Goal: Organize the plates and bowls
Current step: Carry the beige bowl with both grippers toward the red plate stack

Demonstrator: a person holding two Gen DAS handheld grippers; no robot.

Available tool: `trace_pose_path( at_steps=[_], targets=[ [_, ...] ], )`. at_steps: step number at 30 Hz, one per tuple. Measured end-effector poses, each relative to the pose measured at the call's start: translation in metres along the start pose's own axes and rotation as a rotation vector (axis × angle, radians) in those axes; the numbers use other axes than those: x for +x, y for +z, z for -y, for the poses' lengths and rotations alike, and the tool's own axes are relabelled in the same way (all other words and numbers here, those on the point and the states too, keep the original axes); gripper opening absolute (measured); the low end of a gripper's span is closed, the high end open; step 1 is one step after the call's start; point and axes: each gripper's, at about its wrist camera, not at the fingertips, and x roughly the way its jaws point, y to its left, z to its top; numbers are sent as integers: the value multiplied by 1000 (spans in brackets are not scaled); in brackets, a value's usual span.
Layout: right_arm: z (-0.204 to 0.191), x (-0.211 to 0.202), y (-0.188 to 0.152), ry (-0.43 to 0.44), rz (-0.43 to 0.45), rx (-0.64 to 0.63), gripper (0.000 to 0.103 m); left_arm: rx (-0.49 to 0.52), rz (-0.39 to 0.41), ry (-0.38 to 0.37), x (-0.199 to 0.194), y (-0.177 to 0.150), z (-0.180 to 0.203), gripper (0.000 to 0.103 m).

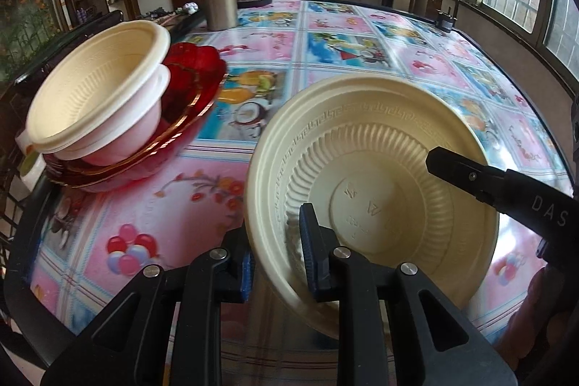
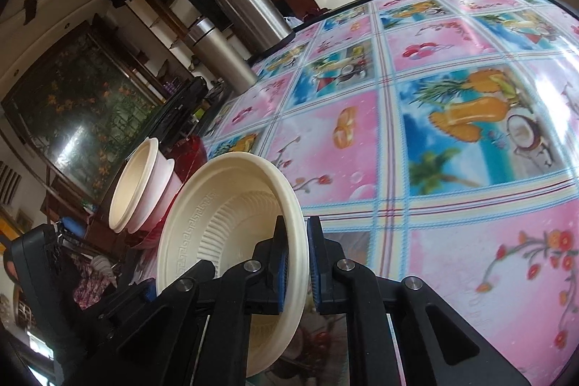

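- Left wrist view: left gripper [image 1: 278, 252] straddles the near rim of a cream bowl [image 1: 369, 190], one pad inside, one outside; grasping it, it seems. The bowl is tilted over the patterned tablecloth [image 1: 325, 35]. A dark finger of the right gripper [image 1: 470, 176] reaches over the far rim.
- Stack to the left: two nested bowls [image 1: 97, 89] sitting on red plates [image 1: 188, 89].
- Right wrist view: right gripper [image 2: 297, 259] clamped on the bowl's rim [image 2: 231, 241].
- Judged step: carrying the bowl to the stack. Next: one gripper releases, bowl levelled and nested.
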Motion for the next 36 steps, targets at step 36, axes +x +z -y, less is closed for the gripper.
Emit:
trace_pose_path(
  at_steps=[36],
  targets=[
    [-89,17,12,187,-3,-17,14,-63,91,-11,-43,19,-94,20]
  ],
)
